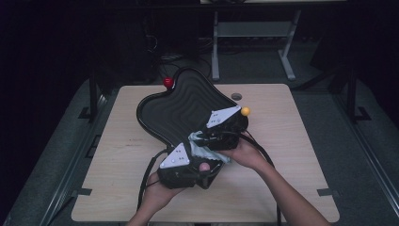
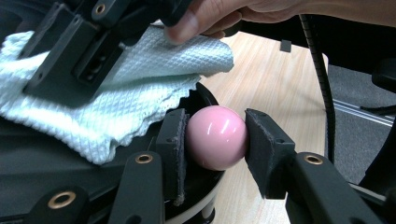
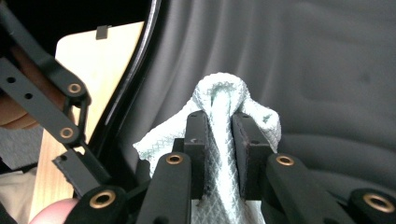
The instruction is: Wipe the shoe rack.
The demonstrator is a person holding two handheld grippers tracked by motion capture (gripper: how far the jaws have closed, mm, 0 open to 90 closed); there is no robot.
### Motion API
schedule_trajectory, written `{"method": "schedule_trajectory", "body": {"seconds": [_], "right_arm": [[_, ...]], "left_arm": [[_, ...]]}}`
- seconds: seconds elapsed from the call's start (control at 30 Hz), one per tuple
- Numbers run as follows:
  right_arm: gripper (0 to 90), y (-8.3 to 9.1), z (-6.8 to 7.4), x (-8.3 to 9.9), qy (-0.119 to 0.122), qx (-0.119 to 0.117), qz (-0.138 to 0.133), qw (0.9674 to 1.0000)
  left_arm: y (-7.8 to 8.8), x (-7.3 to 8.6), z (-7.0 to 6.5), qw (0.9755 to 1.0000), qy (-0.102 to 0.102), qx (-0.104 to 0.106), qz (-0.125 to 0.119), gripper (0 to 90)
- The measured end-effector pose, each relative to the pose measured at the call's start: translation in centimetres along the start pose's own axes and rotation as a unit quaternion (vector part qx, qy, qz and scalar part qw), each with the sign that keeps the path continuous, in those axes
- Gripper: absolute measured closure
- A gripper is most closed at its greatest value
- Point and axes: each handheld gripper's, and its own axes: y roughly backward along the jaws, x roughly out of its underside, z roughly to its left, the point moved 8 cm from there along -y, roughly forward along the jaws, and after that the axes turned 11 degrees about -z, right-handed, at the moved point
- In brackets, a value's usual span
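A black ridged tray (image 1: 174, 108) with a wavy outline lies on the wooden table. At its near corner sits a pink ball (image 2: 215, 133), and my left gripper (image 1: 202, 168) is shut on it, with one pad pressing each side. My right gripper (image 3: 220, 135) is shut on a pale green waffle-weave cloth (image 3: 219, 93), which bunches up between its pads against the tray's ridged surface (image 3: 303, 70). In the high view the cloth (image 1: 203, 149) rests on the tray's near end between the two grippers. The right hand's fingers (image 2: 196, 21) lie on top of the cloth.
A red ball (image 1: 168, 83) sits at the tray's far corner and a yellow ball (image 1: 245, 111) at its right corner. The table (image 1: 282, 155) has bare wood to the left, right and front. A round hole (image 1: 236, 96) is near its far edge. A desk frame (image 1: 287, 61) stands beyond.
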Motion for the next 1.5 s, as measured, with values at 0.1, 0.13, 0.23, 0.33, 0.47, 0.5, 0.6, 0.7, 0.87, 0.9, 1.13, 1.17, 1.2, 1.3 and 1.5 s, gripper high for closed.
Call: {"method": "schedule_trajectory", "body": {"seconds": [0.1, 0.13, 0.23, 0.33, 0.47, 0.5, 0.6, 0.7, 0.87, 0.9, 1.13, 1.17, 1.2, 1.3, 1.5], "right_arm": [[77.5, 0.3, -1.6, -0.1, -0.01, 0.024, 0.002, 0.9997], [77.5, 0.4, -2.1, -0.1, -0.018, 0.03, 0.002, 0.9994], [77.3, 0.2, -1.7, -0.3, -0.015, 0.029, -0.002, 0.9995], [77.3, -0.4, -0.4, -0.7, 0.003, 0.008, -0.005, 0.9999], [77.4, -0.2, -2.1, -0.8, -0.016, 0.026, -0.005, 0.9995], [77.4, -0.3, -2.1, -0.9, -0.024, 0.023, -0.005, 0.9994], [77.3, -1.0, -0.6, -1.5, -0.004, 0.004, -0.011, 0.9999], [77.2, -1.6, 0.4, -2.0, 0.015, -0.009, -0.01, 0.9998], [77.1, -1.1, -2.0, -2.0, -0.018, 0.019, -0.014, 0.9996], [77.1, -1.3, -1.8, -2.1, -0.011, 0.02, -0.014, 0.9996], [77.2, -1.7, -1.1, -2.6, 0.004, 0.008, -0.016, 0.9998], [77.3, -1.6, -1.9, -2.5, -0.002, 0.021, -0.013, 0.9997], [77.2, -1.4, -2.4, -2.5, -0.019, 0.02, -0.015, 0.9995], [77.1, -1.6, -2.0, -2.6, -0.005, 0.023, -0.01, 0.9997], [77.2, -2.0, -1.4, -3.1, 0.005, 0.007, -0.011, 0.9999]], "left_arm": [[-0.1, 0.0, 0.0, 1.0, -0.002, -0.002, -0.001, 60.3], [-0.1, 0.0, 0.0, 1.0, -0.003, -0.002, -0.002, 60.3], [0.0, 0.0, 0.0, 1.0, -0.004, -0.001, 0.0, 60.3], [0.0, 0.0, 0.0, 1.0, -0.003, -0.001, 0.001, 60.3], [-0.1, 0.0, 0.0, 1.0, -0.002, -0.002, -0.001, 60.3], [-0.1, 0.0, 0.0, 1.0, -0.003, -0.002, 0.001, 60.3], [-0.1, 0.0, 0.0, 1.0, -0.005, -0.003, 0.001, 60.3], [-0.1, 0.0, 0.0, 1.0, -0.002, -0.004, -0.001, 60.3], [-0.2, 0.0, -0.1, 1.0, -0.001, -0.007, -0.001, 60.3], [-0.2, 0.0, -0.1, 1.0, -0.002, -0.007, -0.001, 60.3], [-0.2, 0.0, -0.1, 1.0, -0.002, -0.007, 0.0, 60.3], [-0.2, 0.0, -0.1, 1.0, -0.002, -0.007, 0.0, 60.3], [-0.2, 0.0, -0.1, 1.0, -0.001, -0.006, 0.0, 60.3], [-0.2, 0.0, -0.1, 1.0, -0.001, -0.007, 0.0, 60.3], [-0.2, 0.0, -0.1, 1.0, 0.0, -0.006, 0.0, 60.4]]}}
